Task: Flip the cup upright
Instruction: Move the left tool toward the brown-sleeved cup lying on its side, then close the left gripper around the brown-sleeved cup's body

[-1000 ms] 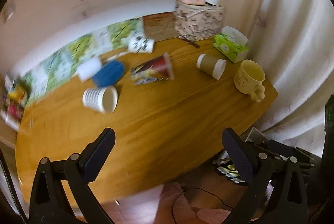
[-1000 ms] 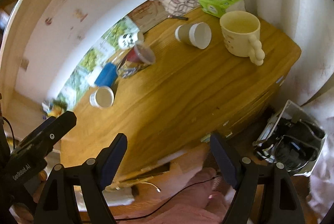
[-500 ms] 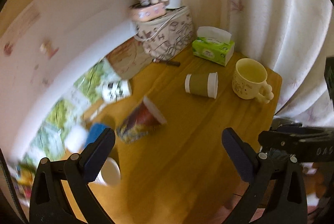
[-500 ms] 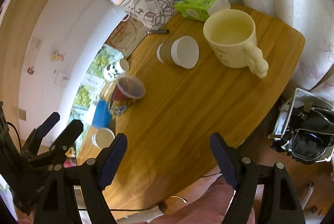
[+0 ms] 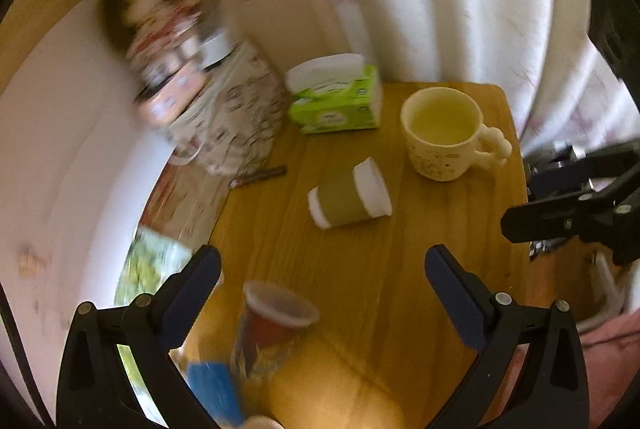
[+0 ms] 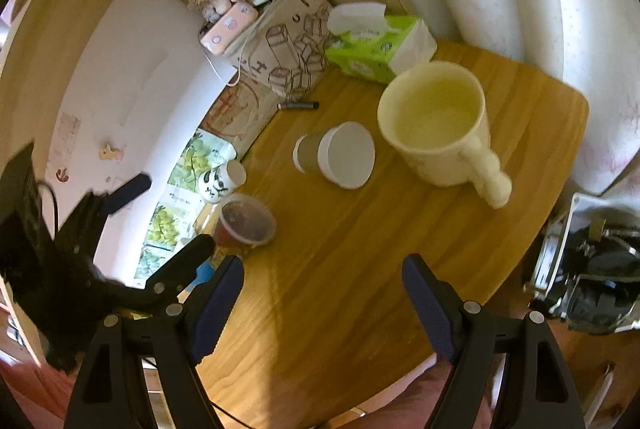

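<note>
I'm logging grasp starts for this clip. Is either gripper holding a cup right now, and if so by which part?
Nothing is held. The left gripper and right gripper are both open and empty above the table; the brown cup lies untouched on its side.

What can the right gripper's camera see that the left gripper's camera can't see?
Only the right wrist view shows the small panda-face cup lying by the wall, and the left gripper reaching in.

Only the left wrist view shows a blue thing near its bottom edge, too blurred to identify, and the right gripper coming in from the side.

Both show the brown paper cup on its side, the upright yellow mug, the green tissue box, the red cup and the wooden table.
</note>
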A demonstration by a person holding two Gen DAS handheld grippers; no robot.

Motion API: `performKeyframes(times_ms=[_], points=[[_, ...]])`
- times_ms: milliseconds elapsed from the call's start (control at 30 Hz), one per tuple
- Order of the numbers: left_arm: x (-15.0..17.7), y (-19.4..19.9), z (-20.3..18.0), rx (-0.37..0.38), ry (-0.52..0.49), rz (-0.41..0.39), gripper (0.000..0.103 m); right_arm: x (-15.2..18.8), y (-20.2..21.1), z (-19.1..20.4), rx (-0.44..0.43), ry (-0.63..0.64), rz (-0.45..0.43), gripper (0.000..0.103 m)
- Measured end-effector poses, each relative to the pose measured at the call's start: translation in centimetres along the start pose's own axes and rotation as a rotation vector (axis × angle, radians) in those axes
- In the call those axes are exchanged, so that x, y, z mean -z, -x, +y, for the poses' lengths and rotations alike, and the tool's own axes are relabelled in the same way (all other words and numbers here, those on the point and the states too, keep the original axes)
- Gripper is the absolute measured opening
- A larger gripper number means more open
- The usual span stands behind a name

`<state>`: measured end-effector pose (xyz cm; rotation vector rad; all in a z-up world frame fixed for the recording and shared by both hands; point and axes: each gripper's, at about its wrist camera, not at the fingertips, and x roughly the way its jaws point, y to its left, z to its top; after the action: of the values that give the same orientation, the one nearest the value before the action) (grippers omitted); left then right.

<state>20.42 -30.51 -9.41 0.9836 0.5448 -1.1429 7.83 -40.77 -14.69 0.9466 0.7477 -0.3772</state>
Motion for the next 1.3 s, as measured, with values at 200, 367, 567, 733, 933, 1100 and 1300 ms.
performKeyframes(times_ms=[200,367,567,733,933,1100,1300], points=[[-1.5,-2.6,-1.0,0.05,-0.187,-0.033,0.102,-0.3,-0.2,-0.6,0.004,0.067,-0.043,0.082],[-2.2,-5.0,-1.2,0.111,-0.284,-0.038,0.102,-0.2,-0.2,-0.9,-0.003,0.1,-0.07,0.082],[-2.8,-7.3,-1.7,0.142,-0.397,-0.053,0.102,0.0,-0.4,-0.5,0.014,0.152,-0.068,0.082],[-2.9,-9.5,-2.1,0.181,-0.503,-0.05,0.102,0.3,-1.0,-0.5,0.029,0.161,-0.053,0.082],[-2.9,-11.9,-2.3,0.187,-0.614,-0.028,0.102,0.9,-1.7,-0.8,0.041,0.144,-0.022,0.082],[-2.9,-13.4,-2.5,0.188,-0.674,-0.006,0.102,1.4,-2.0,-0.7,0.039,0.135,-0.008,0.082],[-2.7,-15.2,-2.6,0.244,-0.698,0.027,0.102,1.8,-2.1,-0.4,0.039,0.135,-0.001,0.082]])
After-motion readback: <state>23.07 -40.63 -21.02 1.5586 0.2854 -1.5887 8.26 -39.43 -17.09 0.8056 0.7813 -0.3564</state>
